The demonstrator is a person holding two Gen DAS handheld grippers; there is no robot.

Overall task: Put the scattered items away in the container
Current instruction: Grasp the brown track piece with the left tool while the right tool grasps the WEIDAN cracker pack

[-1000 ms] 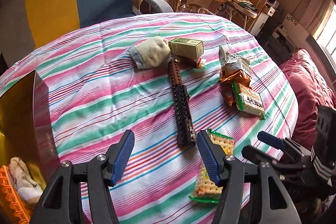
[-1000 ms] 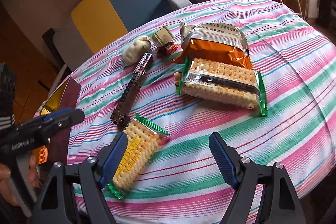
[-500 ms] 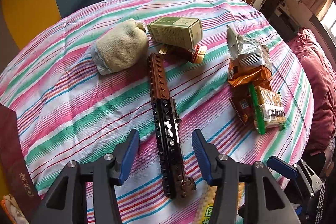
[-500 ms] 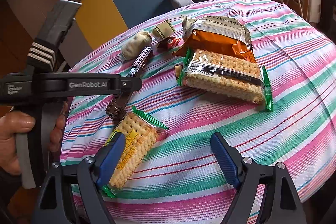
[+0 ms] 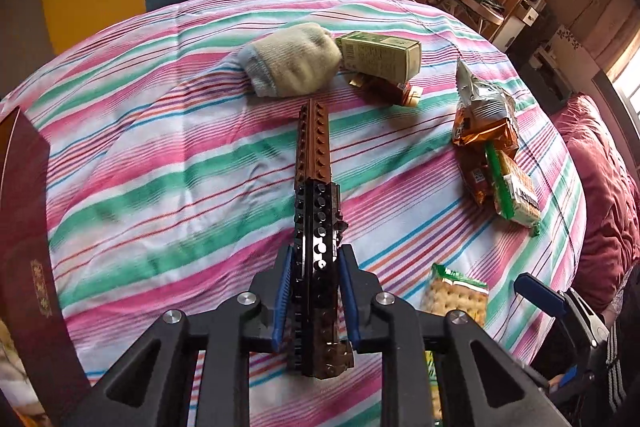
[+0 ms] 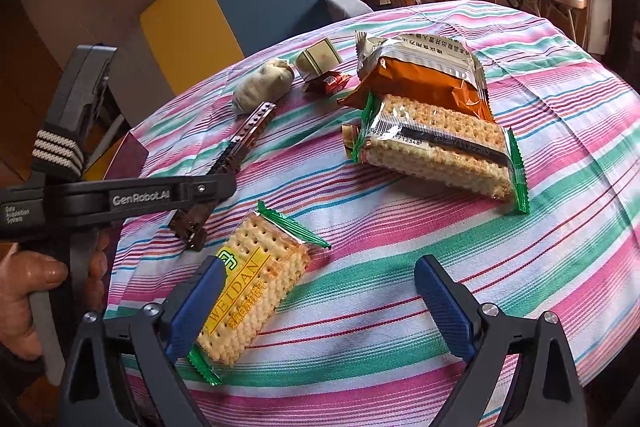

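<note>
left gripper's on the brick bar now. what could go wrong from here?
1. The left gripper grips the brick bar near one end, so the long brown half may sag or snap off when lifted.
2. Swinging the bar could clip the rolled sock at its far tip.
3. The right gripper hangs open over the cracker packet, close to the left one.

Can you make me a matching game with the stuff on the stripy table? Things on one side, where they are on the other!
Things:
1. brick strip
2. rolled sock
3. yellow-label cracker pack
4. green box

Places:
A. on top of a small red wrapper
B. by the right gripper's left finger
C. between the left gripper's fingers
D. just beyond the strip's brown end

Pairs: 1-C, 2-D, 3-B, 4-A
</note>
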